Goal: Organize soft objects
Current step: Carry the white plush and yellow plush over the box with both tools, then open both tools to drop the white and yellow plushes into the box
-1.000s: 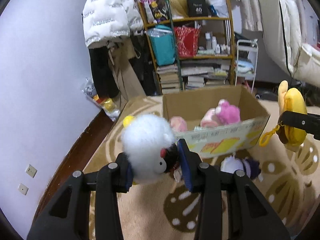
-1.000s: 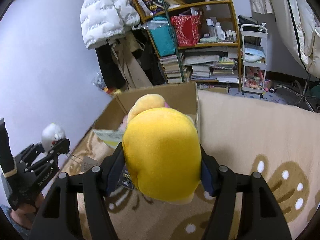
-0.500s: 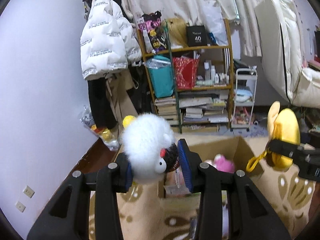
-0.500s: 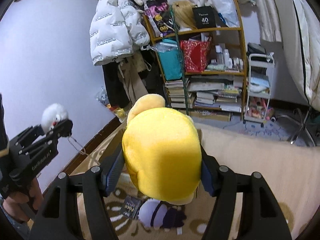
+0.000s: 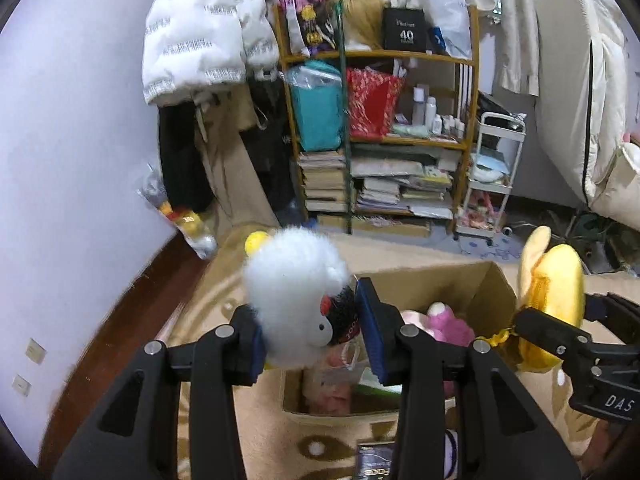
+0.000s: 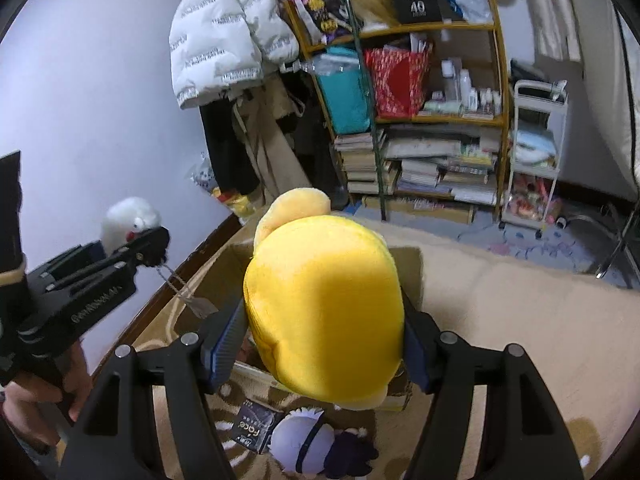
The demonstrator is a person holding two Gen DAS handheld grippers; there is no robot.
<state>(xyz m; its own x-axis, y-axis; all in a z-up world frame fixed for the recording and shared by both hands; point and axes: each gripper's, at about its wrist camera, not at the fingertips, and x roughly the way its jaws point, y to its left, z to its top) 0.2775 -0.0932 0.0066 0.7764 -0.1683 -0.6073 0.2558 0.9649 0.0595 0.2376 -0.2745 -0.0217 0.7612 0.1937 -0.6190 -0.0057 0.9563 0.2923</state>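
Note:
My left gripper [image 5: 312, 328] is shut on a fluffy white plush [image 5: 294, 292] with a black and red face, held above the near left edge of an open cardboard box [image 5: 432, 280]. Pink plush toys [image 5: 444, 322] lie inside the box. My right gripper [image 6: 324, 332] is shut on a big yellow plush [image 6: 324, 304], held over the box [image 6: 216, 276]. The yellow plush also shows in the left wrist view [image 5: 550, 296], right of the box. The white plush shows in the right wrist view [image 6: 128, 220], at the left.
A purple and white plush [image 6: 316, 444] and a small dark packet [image 6: 256, 426] lie on the beige patterned rug [image 6: 520, 320] in front of the box. A cluttered shelf [image 5: 384, 140], a hanging white jacket [image 5: 200, 32] and a white cart [image 5: 492, 184] stand behind.
Both grippers have come forward and tipped down toward the box, each still holding its plush. The box now lies closer below them.

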